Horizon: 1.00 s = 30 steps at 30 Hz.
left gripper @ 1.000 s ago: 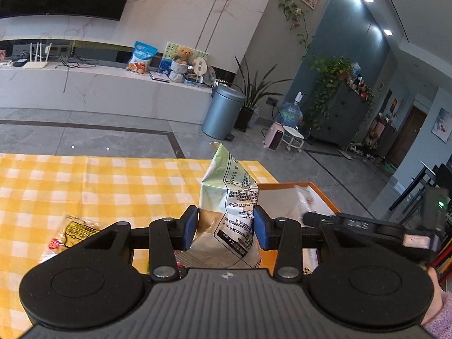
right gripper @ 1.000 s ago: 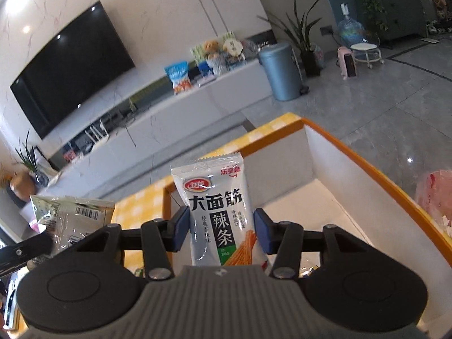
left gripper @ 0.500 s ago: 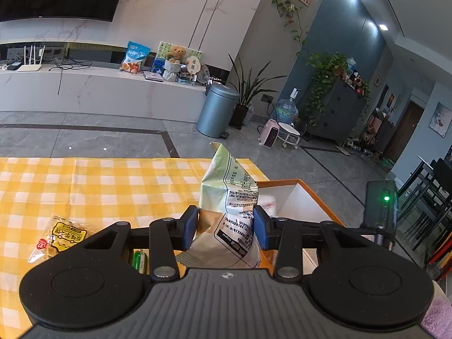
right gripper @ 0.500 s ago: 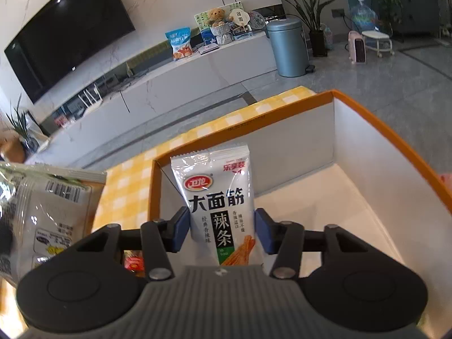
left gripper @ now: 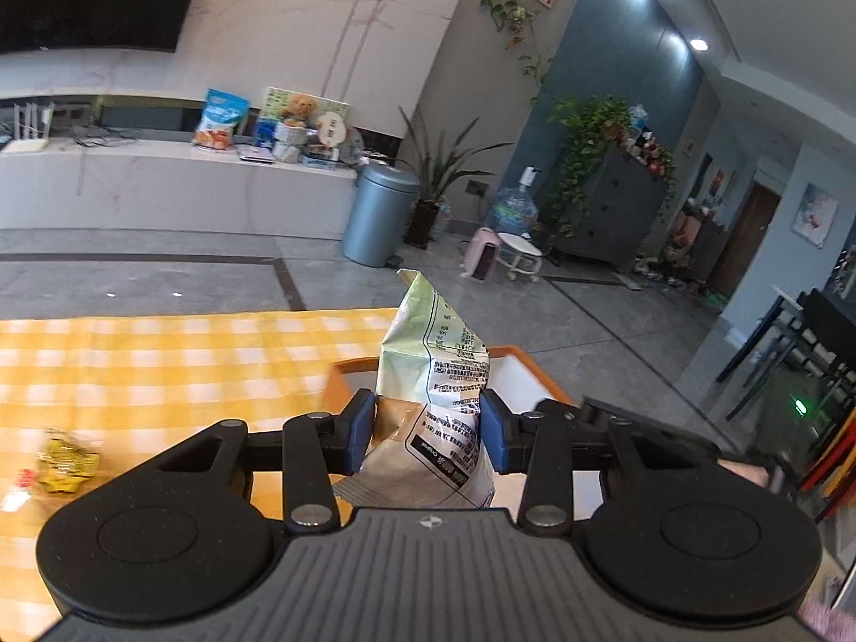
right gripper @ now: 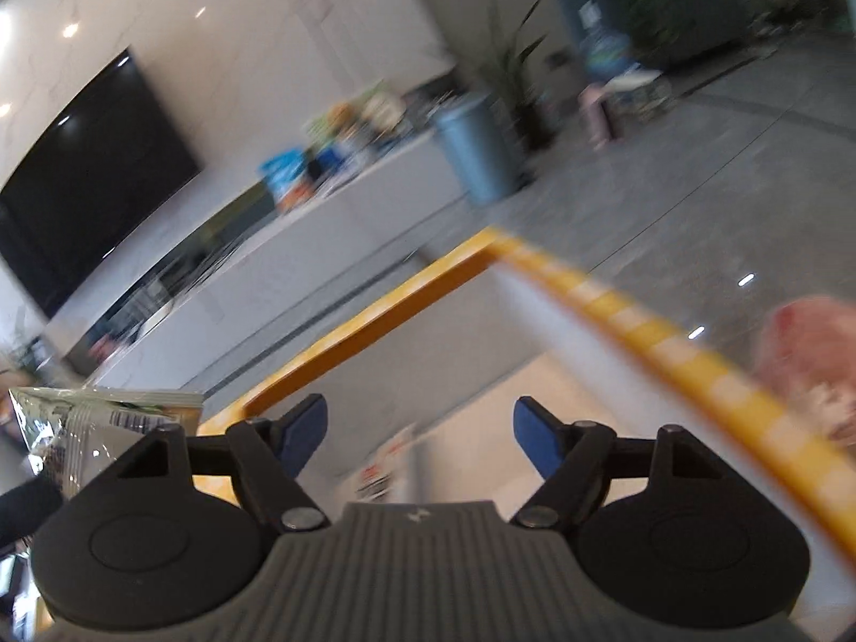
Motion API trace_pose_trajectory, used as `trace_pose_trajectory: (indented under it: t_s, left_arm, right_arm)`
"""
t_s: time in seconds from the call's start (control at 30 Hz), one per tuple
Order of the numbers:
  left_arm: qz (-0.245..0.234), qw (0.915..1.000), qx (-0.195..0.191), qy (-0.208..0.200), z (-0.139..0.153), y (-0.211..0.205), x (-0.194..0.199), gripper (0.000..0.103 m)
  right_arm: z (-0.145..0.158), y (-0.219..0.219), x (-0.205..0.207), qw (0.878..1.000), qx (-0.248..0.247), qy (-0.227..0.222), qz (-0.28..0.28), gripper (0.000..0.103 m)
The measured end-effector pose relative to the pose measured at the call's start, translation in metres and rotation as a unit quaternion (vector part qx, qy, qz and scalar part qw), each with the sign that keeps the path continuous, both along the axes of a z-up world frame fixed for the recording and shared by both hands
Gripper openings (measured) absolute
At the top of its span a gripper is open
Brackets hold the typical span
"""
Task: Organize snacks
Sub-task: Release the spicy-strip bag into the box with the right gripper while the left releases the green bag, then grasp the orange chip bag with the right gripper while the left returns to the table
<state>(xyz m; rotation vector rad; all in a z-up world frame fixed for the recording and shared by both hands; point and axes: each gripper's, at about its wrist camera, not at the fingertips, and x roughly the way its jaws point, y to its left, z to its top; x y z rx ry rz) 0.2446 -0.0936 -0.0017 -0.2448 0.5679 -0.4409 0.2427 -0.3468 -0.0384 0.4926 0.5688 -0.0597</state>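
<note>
Left wrist view: our left gripper (left gripper: 427,430) is clamping the pale green snack bag (left gripper: 434,374) upright, above the orange-rimmed box (left gripper: 527,369) on the yellow checked cloth (left gripper: 160,364).

Right wrist view: our right gripper (right gripper: 419,430) is opening wide over the box (right gripper: 374,315), nothing between its jaws; a blurred packet (right gripper: 382,473) is lying inside below.

A table covered with a yellow-and-white checked cloth (left gripper: 160,364) carries the things. Directly on the cloth, near its left edge in the left wrist view, lies a small yellow snack packet (left gripper: 68,461), blurred, with a bit of red beside it. At the cloth's right end stands an open box with an orange rim (right gripper: 374,315) and white inner walls; a blurred packet lies on its white floor (right gripper: 388,463)
</note>
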Motion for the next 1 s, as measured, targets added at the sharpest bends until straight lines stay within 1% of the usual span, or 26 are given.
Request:
trace_pose_trajectory:
  t_s: [0.1,0.23,0.33,0.43,0.5,0.53,0.57,0.63,0.67,0.77,0.9,1.0]
  left_arm:
    - [-0.009,0.9996,-0.018,0.021,-0.011,-0.017,0.017,0.047]
    - [-0.008,0.9986,-0.012,0.051,-0.030,-0.045,0.037,0.047]
    - [-0.016,0.9975,-0.016,0.066,-0.041,-0.061,0.049,0.047]
    - [-0.022,0.9964,-0.014,0.080,-0.050,-0.076,0.057,0.049]
    - [-0.004,0.9951,0.004,0.098,-0.055,-0.083,0.060,0.051]
    - [0.008,0.9946,0.018,0.102,-0.058,-0.084,0.060,0.056]
    - [0.020,0.9942,0.033,0.100,-0.059,-0.086,0.058,0.065]
    - [0.028,0.9946,0.053,0.085,-0.058,-0.085,0.049,0.076]
    - [0.028,0.9951,0.059,0.075,-0.056,-0.084,0.044,0.079]
    - [0.031,0.9943,0.079,0.065,-0.050,-0.078,0.035,0.080]
    - [0.042,0.9944,0.078,0.058,-0.037,-0.065,0.026,0.080]
    - [0.054,0.9940,0.083,0.047,-0.025,-0.050,0.015,0.080]
  right_arm:
    - [0.002,-0.017,-0.017,0.999,0.007,-0.019,-0.037,0.075]
    - [0.001,-0.036,-0.025,0.996,0.035,-0.033,-0.073,0.075]
    - [-0.002,-0.038,-0.025,0.996,0.055,-0.030,-0.069,0.075]
    - [-0.004,-0.035,-0.022,0.996,0.057,-0.023,-0.059,0.075]
    - [-0.003,-0.034,-0.021,0.997,0.054,-0.023,-0.055,0.075]
    - [-0.003,-0.034,-0.021,0.997,0.053,-0.023,-0.051,0.075]
    - [-0.003,-0.033,-0.021,0.997,0.053,-0.023,-0.049,0.075]
    - [-0.004,-0.035,-0.021,0.997,0.052,-0.022,-0.047,0.075]
    - [-0.004,-0.035,-0.021,0.997,0.052,-0.021,-0.048,0.075]
    - [-0.005,-0.035,-0.021,0.997,0.053,-0.018,-0.047,0.075]
    - [-0.007,-0.025,-0.019,0.999,0.040,-0.007,-0.033,0.075]
    - [-0.004,-0.014,-0.018,1.000,0.022,-0.009,-0.018,0.075]
